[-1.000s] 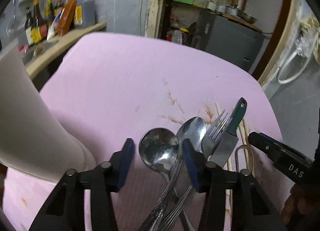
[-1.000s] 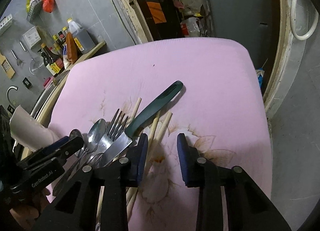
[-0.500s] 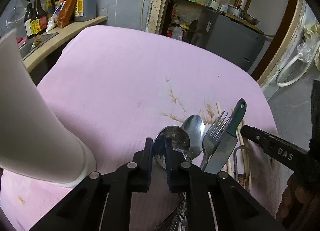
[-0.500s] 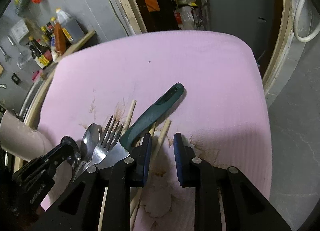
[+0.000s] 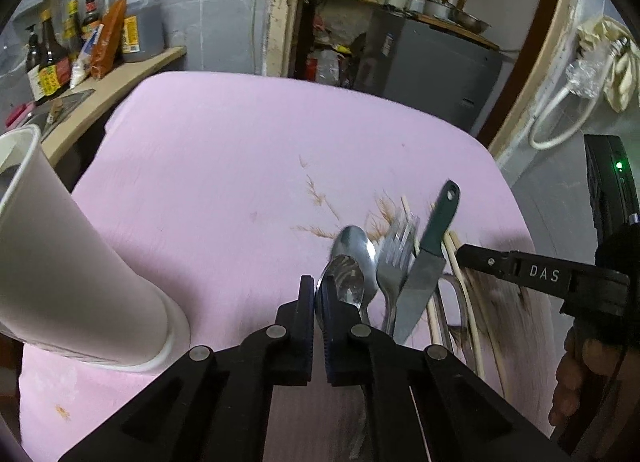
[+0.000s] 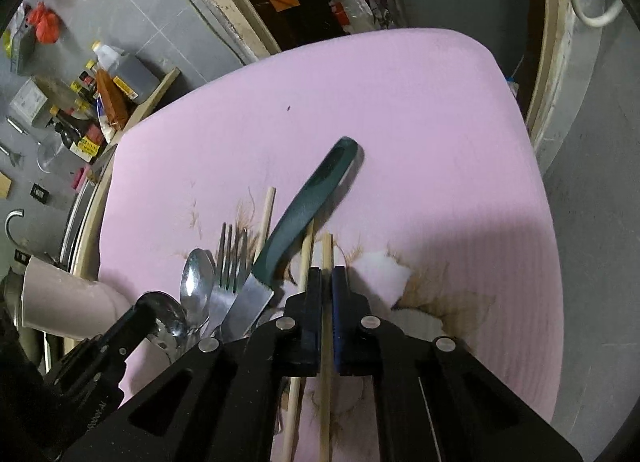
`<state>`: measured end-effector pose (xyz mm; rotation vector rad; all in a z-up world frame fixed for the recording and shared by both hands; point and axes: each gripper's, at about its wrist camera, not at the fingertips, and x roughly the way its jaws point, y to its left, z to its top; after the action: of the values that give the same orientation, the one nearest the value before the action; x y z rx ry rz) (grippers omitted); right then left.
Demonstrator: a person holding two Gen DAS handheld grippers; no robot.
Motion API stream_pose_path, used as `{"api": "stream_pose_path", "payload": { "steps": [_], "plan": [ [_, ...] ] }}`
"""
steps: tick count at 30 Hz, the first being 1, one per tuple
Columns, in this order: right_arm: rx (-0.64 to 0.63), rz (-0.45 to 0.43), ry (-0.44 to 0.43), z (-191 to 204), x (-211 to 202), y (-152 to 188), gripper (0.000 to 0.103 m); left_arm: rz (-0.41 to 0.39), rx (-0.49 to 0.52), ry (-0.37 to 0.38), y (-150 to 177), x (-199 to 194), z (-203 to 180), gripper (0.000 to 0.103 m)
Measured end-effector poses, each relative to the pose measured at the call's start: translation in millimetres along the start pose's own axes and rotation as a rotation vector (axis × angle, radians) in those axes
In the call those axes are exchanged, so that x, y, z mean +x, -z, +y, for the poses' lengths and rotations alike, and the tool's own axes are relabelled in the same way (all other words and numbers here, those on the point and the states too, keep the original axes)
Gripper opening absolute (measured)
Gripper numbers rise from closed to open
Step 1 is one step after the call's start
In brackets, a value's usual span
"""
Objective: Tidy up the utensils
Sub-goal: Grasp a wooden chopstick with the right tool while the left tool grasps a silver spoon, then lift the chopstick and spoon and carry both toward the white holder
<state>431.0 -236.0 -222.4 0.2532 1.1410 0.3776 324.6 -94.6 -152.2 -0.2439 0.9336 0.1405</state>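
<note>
Both grippers have just been closing and each now has a utensil between its pads. The left gripper (image 5: 318,294) is clamped on the edge of the nearer spoon's (image 5: 345,282) bowl; the right gripper (image 6: 326,290) is clamped on one chopstick (image 6: 327,258), which runs straight through the narrow gap and shows beyond the tips. The step in hand appears to be a double pick-up, with the white cup (image 5: 60,262) at the left of the surface (image 5: 224,182) the likely destination. To do it well, I judge each lift should be straight up and slow: the spoon is held by a thin, curved, polished rim and could swivel or slip, and its handle lies under the pile, so dragging sideways would disturb its neighbours. The chopstick is gripped near its far end, so its long near part will sag or pivot; a firm hold and level carry are advised. Relative positions: the second spoon (image 5: 354,242) lies touching the held one, just beyond it; the fork (image 5: 394,258) and the green-handled knife (image 5: 430,258) lie just to the right of the left gripper, overlapping. In the right wrist view, the second chopstick (image 6: 306,258) lies just left of the right gripper, its far end under the knife handle; a third lies further left, beside the fork.
</note>
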Motion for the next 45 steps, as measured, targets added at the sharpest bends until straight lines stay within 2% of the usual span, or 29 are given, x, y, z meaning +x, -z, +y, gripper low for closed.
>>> {"api": "stream_pose_path", "payload": {
  "steps": [7,15,20,24,29,37,45],
  "plan": [
    [-0.026,0.027,0.02,0,1,1,0.004,0.043,0.014,0.03,-2,4,5,0.004],
    [-0.127,0.085,0.105,19,3,-8,0.005,0.102,-0.014,0.101,-10,11,9,0.004],
    [-0.152,0.101,0.115,22,2,-10,0.005,0.119,-0.005,0.122,-13,15,6,0.005],
    [-0.131,0.089,0.086,20,2,-11,0.005,0.109,0.027,0.113,-14,11,1,0.005],
    [-0.012,-0.017,-0.022,4,-22,0,0.004,0.056,0.041,0.106,-13,-4,1,0.004],
    [0.013,-0.22,-0.051,3,-79,27,0.004,-0.055,0.083,0.096,-8,-39,-2,0.003],
    [0.054,-0.317,-0.106,9,-112,47,0.004,-0.124,0.149,0.102,-6,-69,-6,0.003]
  ]
}}
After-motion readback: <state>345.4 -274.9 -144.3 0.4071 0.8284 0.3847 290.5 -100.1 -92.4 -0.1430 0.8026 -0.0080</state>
